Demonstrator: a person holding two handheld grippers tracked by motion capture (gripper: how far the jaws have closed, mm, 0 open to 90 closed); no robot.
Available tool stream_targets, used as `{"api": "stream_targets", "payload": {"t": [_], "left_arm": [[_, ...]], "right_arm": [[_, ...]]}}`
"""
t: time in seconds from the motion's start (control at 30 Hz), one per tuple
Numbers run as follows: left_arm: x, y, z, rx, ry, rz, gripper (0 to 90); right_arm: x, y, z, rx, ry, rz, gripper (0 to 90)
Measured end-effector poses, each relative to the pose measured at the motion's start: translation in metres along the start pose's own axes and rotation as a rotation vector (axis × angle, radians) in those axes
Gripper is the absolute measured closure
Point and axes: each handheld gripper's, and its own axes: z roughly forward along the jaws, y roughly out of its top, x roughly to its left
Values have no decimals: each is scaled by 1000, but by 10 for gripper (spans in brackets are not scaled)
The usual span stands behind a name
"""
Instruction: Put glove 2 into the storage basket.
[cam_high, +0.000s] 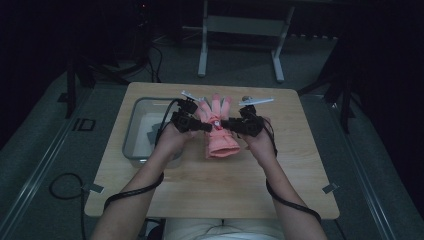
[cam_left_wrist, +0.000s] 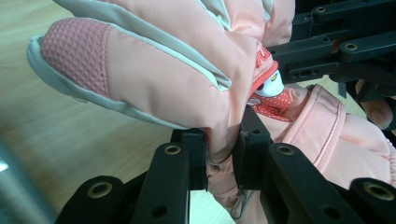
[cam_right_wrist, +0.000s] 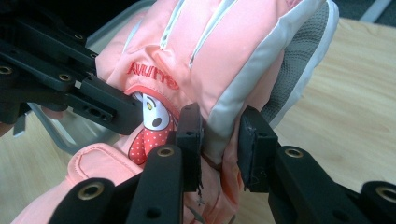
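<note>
Pink glove (cam_high: 218, 131) hides both tongs' pinching pads.

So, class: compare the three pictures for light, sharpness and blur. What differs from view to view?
High view: dim, the room beyond the table nearly black, the glove small and soft. Left gripper view: bright, the glove sharp, the tabletop behind it blurred, a grey smear at the bottom left corner. Right gripper view: well lit, the glove's print crisp, the tray behind soft.
</note>
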Motion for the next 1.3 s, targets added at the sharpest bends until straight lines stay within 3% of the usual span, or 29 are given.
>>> {"api": "stream_targets", "payload": {"t": [0.27, 0.33, 0.37, 0.73, 1.07, 1.3], "left_arm": [[11, -1, -29, -8, 48, 1, 768], [11, -1, -29, -8, 48, 1, 769], [16, -7, -39, -25, 59, -8, 769], [33, -19, -76, -42, 108, -31, 769], [64, -40, -113, -67, 151, -99, 769], [86, -48, -121, -55, 162, -122, 768]], "right_arm": [[18, 22, 14, -6, 31, -32, 726], [21, 24, 16, -6, 34, -35, 727], [27, 28, 20, -4, 38, -48, 727], [57, 50, 41, 0, 78, -92, 729], [91, 71, 79, 22, 130, -133, 729], [102, 76, 104, 33, 151, -132, 729]]}}
